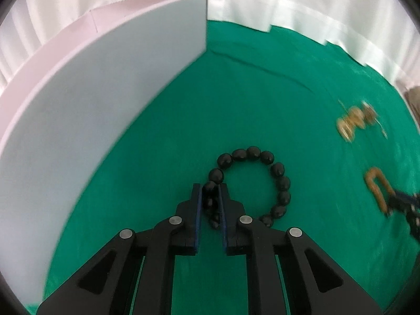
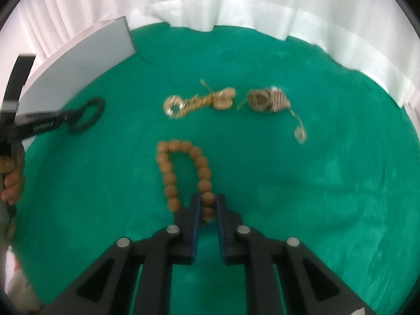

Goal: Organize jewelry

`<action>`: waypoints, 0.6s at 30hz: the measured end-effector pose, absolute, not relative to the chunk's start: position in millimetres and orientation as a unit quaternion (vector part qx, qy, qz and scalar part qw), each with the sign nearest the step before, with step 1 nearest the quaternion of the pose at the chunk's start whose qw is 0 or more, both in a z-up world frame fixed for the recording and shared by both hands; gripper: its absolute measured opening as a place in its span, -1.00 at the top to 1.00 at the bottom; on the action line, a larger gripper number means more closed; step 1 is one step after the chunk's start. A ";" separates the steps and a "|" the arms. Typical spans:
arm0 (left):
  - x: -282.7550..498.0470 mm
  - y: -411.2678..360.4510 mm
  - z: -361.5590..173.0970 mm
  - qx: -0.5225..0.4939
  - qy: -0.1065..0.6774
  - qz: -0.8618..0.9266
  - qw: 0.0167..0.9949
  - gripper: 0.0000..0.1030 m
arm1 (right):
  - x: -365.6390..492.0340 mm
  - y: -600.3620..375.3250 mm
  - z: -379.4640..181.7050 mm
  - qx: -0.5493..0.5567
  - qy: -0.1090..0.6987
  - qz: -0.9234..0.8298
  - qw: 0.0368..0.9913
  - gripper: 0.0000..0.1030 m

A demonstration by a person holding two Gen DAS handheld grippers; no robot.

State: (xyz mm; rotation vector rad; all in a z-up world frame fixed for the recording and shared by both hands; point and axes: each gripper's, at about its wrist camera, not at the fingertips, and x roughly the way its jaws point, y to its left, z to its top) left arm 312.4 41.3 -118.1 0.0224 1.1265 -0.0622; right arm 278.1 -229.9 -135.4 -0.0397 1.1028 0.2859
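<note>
My left gripper (image 1: 211, 191) is shut on a black bead bracelet (image 1: 262, 173), pinching one side of its loop over the green cloth (image 1: 236, 99). My right gripper (image 2: 208, 202) is shut on a tan bead bracelet (image 2: 181, 168) that stretches away from the fingers. In the right wrist view the left gripper (image 2: 71, 116) shows at far left with the black bracelet (image 2: 88, 115). In the left wrist view the right gripper (image 1: 391, 204) shows at far right with the tan bracelet (image 1: 375, 186). A white box (image 1: 105, 99) stands left of the black bracelet.
Gold jewelry (image 2: 199, 101) and a gold-and-grey piece with a chain (image 2: 270, 101) lie on the green cloth (image 2: 315, 183) beyond the tan bracelet; the gold pieces also show in the left wrist view (image 1: 355, 120). White cloth (image 2: 262, 8) borders the far edge. The white box (image 2: 78, 60) is at the far left.
</note>
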 end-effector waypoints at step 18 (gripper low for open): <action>206.8 44.5 -115.6 0.012 0.543 -0.035 0.839 0.74 | 207.8 -239.4 -139.9 0.003 0.521 0.110 0.846 0.74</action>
